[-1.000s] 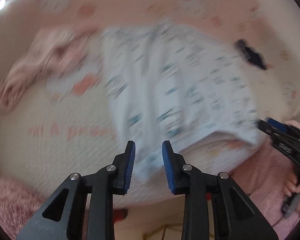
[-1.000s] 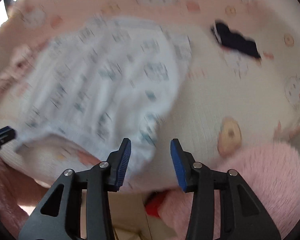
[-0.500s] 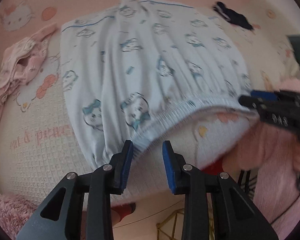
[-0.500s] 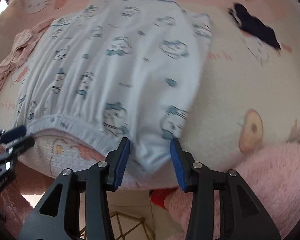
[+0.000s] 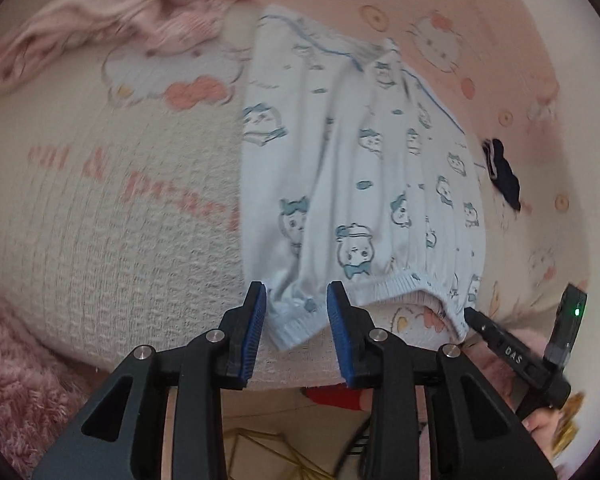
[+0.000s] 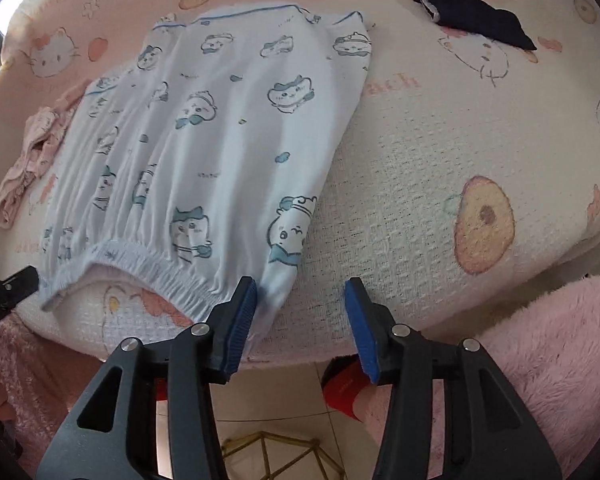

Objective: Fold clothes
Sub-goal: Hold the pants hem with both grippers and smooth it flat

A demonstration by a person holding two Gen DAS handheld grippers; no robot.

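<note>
I see pale blue printed shorts (image 6: 204, 152) spread flat on a pink cartoon bedspread (image 6: 440, 184), their elastic waistband (image 6: 172, 272) at the near edge. My left gripper (image 5: 296, 312) is easing wider, a waistband corner loose between its pads. My right gripper (image 6: 300, 312) stands released at the opposite corner (cloth brushes one finger only). The fabric looks light, soft and floppy; I'd pinch the thicker elastic corners.

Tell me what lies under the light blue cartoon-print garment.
The light blue cartoon-print garment lies on a cream and pink waffle-textured bedspread; its kitten print shows below the elastic hem. Whatever the cloth covers is hidden.
</note>
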